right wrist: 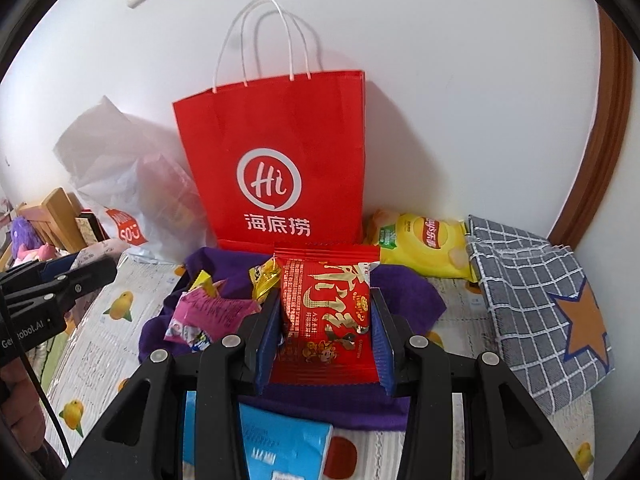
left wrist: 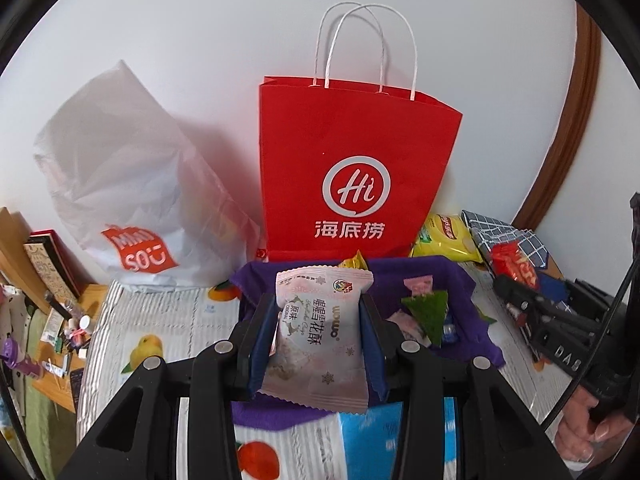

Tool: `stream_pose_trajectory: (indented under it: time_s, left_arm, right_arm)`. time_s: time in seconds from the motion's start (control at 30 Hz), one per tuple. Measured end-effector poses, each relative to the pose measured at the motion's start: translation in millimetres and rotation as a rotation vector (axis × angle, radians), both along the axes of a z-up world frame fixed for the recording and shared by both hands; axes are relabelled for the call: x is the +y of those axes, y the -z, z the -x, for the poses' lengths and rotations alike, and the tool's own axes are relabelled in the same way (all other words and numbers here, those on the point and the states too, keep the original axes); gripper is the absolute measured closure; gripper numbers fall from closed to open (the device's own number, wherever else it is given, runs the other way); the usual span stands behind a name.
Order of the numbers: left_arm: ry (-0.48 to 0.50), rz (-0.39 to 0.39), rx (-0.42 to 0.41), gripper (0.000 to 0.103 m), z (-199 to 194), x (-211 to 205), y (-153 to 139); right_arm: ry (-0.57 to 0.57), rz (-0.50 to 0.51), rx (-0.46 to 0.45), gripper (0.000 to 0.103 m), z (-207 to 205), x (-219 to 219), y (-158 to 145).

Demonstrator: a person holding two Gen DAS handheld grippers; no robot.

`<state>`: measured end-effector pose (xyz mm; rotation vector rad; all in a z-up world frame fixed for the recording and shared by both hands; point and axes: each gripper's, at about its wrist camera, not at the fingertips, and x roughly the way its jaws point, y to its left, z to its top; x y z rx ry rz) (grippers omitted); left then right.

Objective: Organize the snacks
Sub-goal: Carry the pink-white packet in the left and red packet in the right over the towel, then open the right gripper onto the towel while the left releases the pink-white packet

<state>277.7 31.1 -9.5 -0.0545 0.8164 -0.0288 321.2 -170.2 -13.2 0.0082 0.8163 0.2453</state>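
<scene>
My left gripper (left wrist: 316, 304) is shut on a pale pink snack packet (left wrist: 320, 344), its blue pads pressing both sides. In the right wrist view my right gripper (right wrist: 326, 296) is shut on a red packet with gold lettering (right wrist: 324, 320). Both hang over a purple cloth (left wrist: 400, 268) (right wrist: 404, 288) strewn with small snacks: a green triangle (left wrist: 426, 312), a pink packet (right wrist: 212, 312) and a yellow candy (right wrist: 264, 276). Just behind the cloth, a red paper bag with white handles (left wrist: 352, 160) (right wrist: 276, 152) stands upright against the wall.
A white plastic bag (left wrist: 132, 200) slumps left of the red bag. A yellow chips bag (right wrist: 424, 240) and a grey checked pouch with an orange star (right wrist: 540, 308) lie to the right. A blue packet (right wrist: 276, 440) lies near me. A cluttered wooden shelf (left wrist: 60, 320) stands at far left.
</scene>
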Motion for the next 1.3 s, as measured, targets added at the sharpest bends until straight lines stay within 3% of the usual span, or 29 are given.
stream_pose_trajectory:
  time_s: [0.37, 0.77, 1.3]
  left_arm:
    - [0.013, -0.004, 0.089, 0.064, -37, -3, 39]
    - [0.015, -0.005, 0.116, 0.064, -43, -6, 49]
    - [0.014, -0.017, 0.146, 0.064, -50, -9, 59]
  right_arm:
    - [0.013, 0.056, 0.109, 0.062, -33, -11, 44]
    - [0.028, 0.086, 0.237, 0.062, -51, -16, 88]
    - [0.017, 0.103, 0.26, 0.061, -53, -8, 97]
